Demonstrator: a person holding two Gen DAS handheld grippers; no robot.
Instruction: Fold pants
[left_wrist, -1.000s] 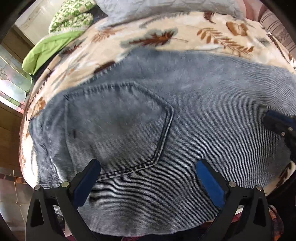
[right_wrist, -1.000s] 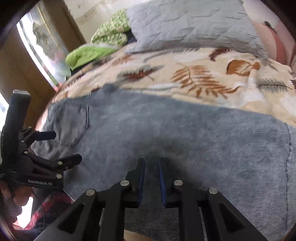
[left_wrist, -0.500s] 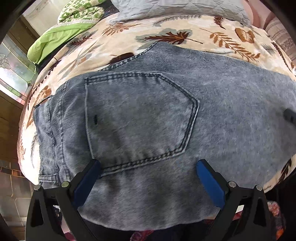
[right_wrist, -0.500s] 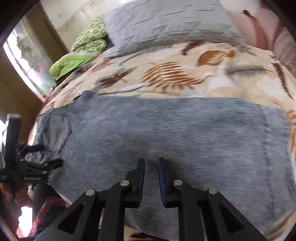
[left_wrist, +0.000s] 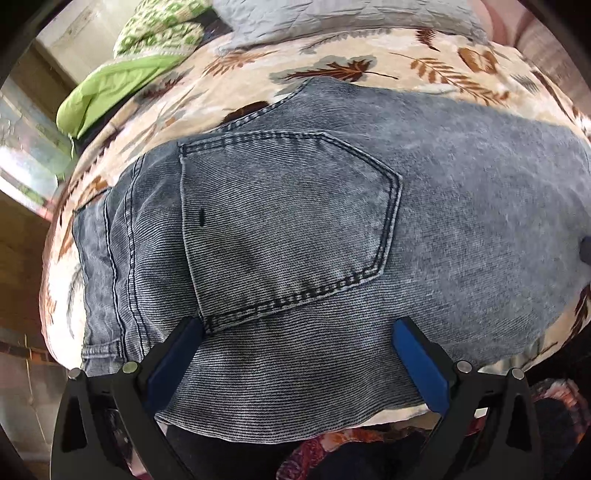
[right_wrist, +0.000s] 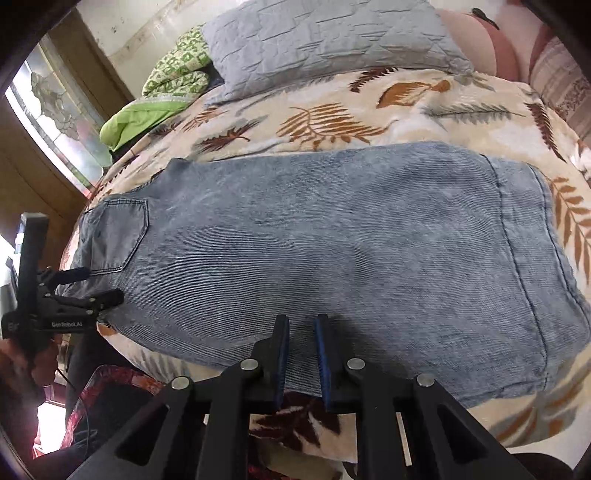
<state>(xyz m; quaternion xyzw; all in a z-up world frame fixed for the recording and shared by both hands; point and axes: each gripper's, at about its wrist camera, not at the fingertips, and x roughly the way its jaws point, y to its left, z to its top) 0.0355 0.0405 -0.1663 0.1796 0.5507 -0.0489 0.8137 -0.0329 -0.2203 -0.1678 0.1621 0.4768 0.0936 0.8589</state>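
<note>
Grey-blue denim pants (right_wrist: 332, 251) lie flat lengthwise across the bed, folded leg on leg, waist at the left and hems at the right. The back pocket (left_wrist: 288, 225) faces up at the waist end. My left gripper (left_wrist: 295, 332) is open and empty, hovering over the near edge of the waist end below the pocket; it also shows in the right wrist view (right_wrist: 88, 284). My right gripper (right_wrist: 300, 325) is almost shut with a narrow gap, empty, above the near edge of the pants at mid-leg.
The bed has a cream leaf-print blanket (right_wrist: 369, 114). A grey quilted pillow (right_wrist: 325, 40) and a green patterned cloth (right_wrist: 166, 81) lie at the back. A wooden wall and window (right_wrist: 48, 110) stand at the left. The bed's near edge (right_wrist: 295, 417) runs below both grippers.
Both grippers have drawn back toward the near edge, so more of the pants shows. The right gripper's jaws have opened very slightly. The pants have not moved.
</note>
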